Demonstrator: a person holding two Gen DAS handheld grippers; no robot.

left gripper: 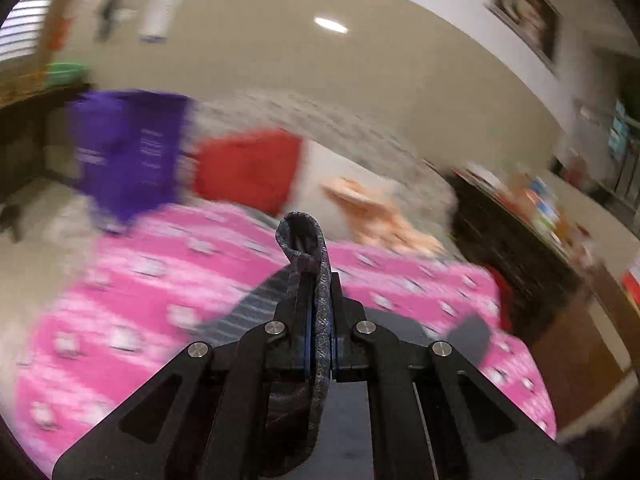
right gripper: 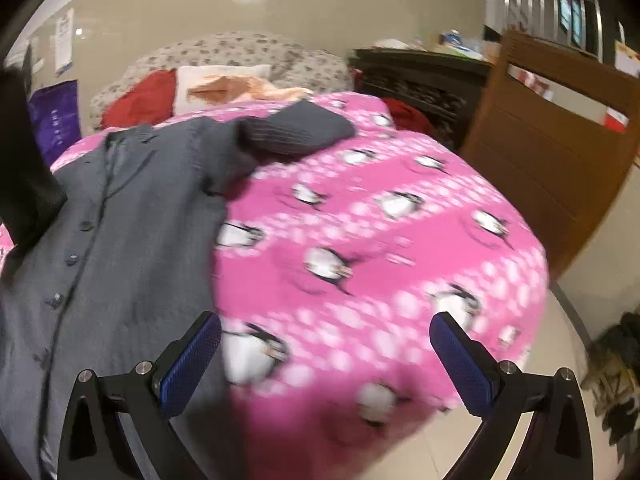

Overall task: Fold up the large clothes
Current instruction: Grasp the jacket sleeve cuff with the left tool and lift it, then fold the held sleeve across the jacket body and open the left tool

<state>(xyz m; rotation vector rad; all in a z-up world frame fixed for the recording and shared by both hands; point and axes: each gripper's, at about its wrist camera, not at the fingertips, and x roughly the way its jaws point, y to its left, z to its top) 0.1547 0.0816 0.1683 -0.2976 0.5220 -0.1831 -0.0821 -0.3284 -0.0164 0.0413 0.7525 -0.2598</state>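
1. Left wrist view: a bed with a pink blanket (left gripper: 168,280) fills the middle, blurred, with a red pillow (left gripper: 248,168) behind it. At bottom centre the left gripper (left gripper: 320,320) has its fingers pressed together on a fold of the grey coat (left gripper: 316,264).
2. Right wrist view: the same blanket (right gripper: 360,240) covers the bed. The coat (right gripper: 120,240) lies flat at the left, one sleeve (right gripper: 296,128) bent above. The right gripper (right gripper: 326,360) has its fingers wide apart and holds nothing.

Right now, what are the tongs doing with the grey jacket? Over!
Left tongs shut on grey jacket fabric, lifted. Right tongs open, empty, over pink penguin blanket. Jacket spread buttoned on bed, one sleeve bent across. Nothing blocking.
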